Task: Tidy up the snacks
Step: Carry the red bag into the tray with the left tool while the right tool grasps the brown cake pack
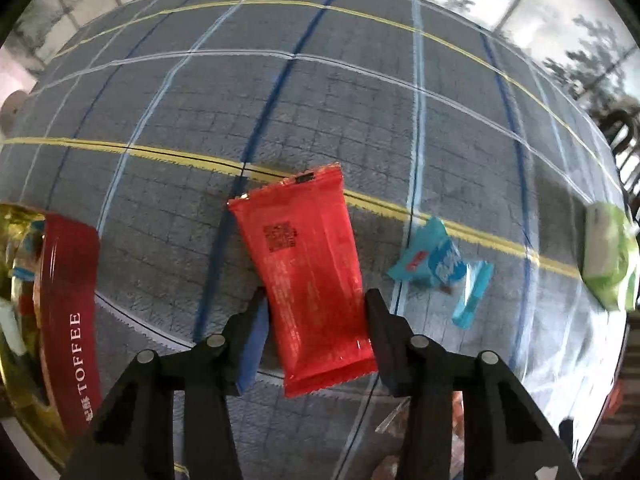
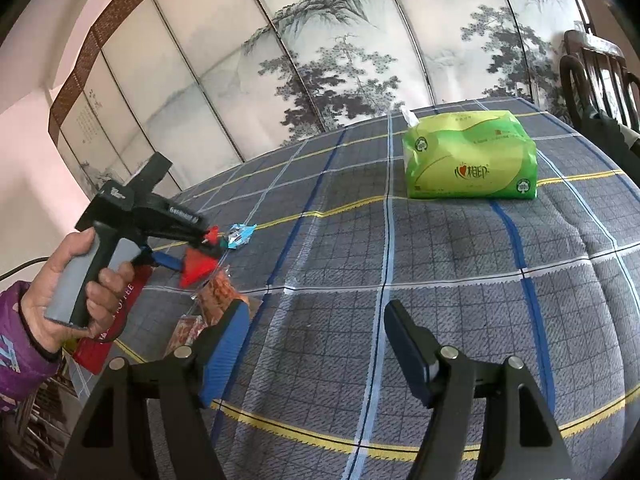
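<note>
In the left wrist view my left gripper [image 1: 316, 320] is shut on a red snack packet [image 1: 306, 264], its fingers pressed against the packet's two long sides, holding it above the checked tablecloth [image 1: 320, 100]. A blue candy wrapper [image 1: 434, 264] lies to the right of it. A gold and red TOFFEE tin [image 1: 60, 320] with sweets inside stands at the left edge. In the right wrist view my right gripper [image 2: 316, 344] is open and empty over the cloth. The left gripper with the red packet [image 2: 196, 266] shows there at the left, near the blue wrapper [image 2: 240, 236].
A green tissue pack [image 2: 468, 160] stands at the far right of the table, also seen in the left wrist view [image 1: 610, 256]. Orange snack packets [image 2: 218, 292] lie near the tin. A dark wooden chair [image 2: 600, 76] stands beyond the right table edge. A painted screen [image 2: 320, 40] is behind.
</note>
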### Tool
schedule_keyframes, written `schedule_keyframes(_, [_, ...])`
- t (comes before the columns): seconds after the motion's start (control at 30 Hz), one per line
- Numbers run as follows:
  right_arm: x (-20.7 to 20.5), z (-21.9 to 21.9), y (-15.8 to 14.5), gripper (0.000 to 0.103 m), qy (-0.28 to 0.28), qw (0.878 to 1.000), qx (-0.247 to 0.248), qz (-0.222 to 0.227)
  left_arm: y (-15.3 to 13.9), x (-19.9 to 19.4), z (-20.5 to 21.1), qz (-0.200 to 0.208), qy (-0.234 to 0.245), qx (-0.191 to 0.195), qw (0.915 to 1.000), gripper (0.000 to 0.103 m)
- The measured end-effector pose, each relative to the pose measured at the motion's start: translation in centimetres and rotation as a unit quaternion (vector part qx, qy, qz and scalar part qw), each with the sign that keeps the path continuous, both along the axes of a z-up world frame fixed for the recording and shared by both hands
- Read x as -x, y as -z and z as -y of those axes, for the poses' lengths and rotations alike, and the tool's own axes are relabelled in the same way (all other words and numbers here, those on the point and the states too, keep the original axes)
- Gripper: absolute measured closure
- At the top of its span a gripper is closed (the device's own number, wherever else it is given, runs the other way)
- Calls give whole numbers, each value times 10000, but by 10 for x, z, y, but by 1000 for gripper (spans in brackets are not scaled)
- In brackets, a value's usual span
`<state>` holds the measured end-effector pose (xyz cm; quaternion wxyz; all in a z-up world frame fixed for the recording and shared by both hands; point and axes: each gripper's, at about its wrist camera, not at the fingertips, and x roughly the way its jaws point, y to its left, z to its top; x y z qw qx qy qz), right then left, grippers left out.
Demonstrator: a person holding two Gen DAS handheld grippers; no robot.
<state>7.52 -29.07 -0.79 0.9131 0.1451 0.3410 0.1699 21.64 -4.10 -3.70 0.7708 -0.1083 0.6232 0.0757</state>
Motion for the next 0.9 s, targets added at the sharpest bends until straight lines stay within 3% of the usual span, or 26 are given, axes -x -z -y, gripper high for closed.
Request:
schedule_keyframes(0.3, [-3,4,3,30,106,9999,-31,-49,-34,115,-7,877,792,154,9929,61])
schedule_keyframes(0.5, [-8,6,6,30,177,9997,-31,-162,-68,176,-31,1313,781,73,9882,61])
schedule_keyframes(0.9, [-14,9,12,30,302,9989,-5,-359,-117,240,-102,1814,173,-141,9832,61])
